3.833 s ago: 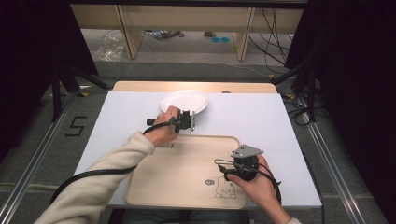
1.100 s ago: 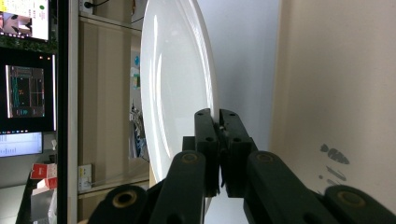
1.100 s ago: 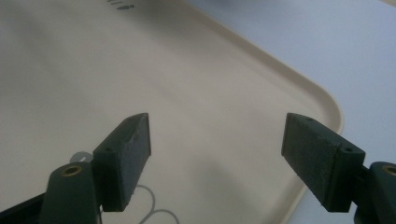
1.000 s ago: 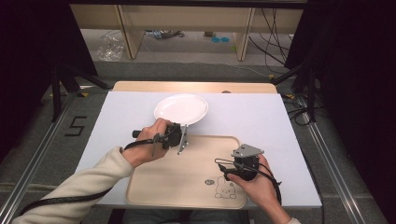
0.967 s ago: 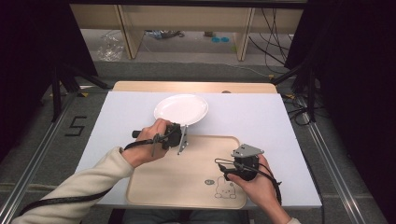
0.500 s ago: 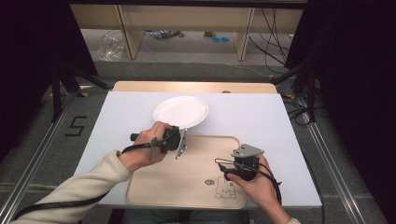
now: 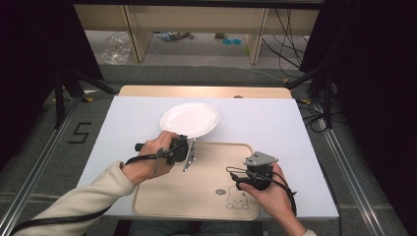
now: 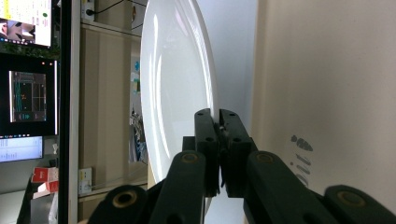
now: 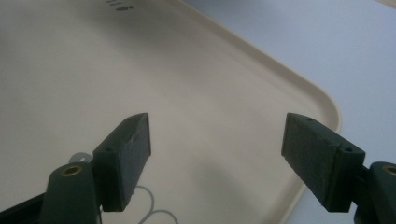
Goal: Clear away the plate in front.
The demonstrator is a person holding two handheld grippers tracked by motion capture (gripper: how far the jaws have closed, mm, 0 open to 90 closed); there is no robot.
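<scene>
High view, plate: a white plate (image 7: 190,119) is lying over the white table (image 7: 275,123), just beyond the far rim of the beige tray (image 7: 196,196), its near edge at the left gripper's tip.
High view, left gripper: the left gripper (image 7: 186,147) is pointing at the plate's near edge, the person's left hand (image 7: 156,153) wrapping its body.
High view, right gripper: the right gripper (image 7: 239,178) is resting over the tray's right part, beside a printed rabbit figure (image 7: 236,199).
Left gripper view, jaws: the black jaws are clenching the plate's (image 8: 177,93) rim between their pads, with the tray (image 8: 327,93) lying alongside.
Right gripper view, jaws: the jaws are standing wide apart and released, nothing between them, hanging over the tray's (image 9: 187,93) rounded corner with the white table (image 9: 336,42) past it.
</scene>
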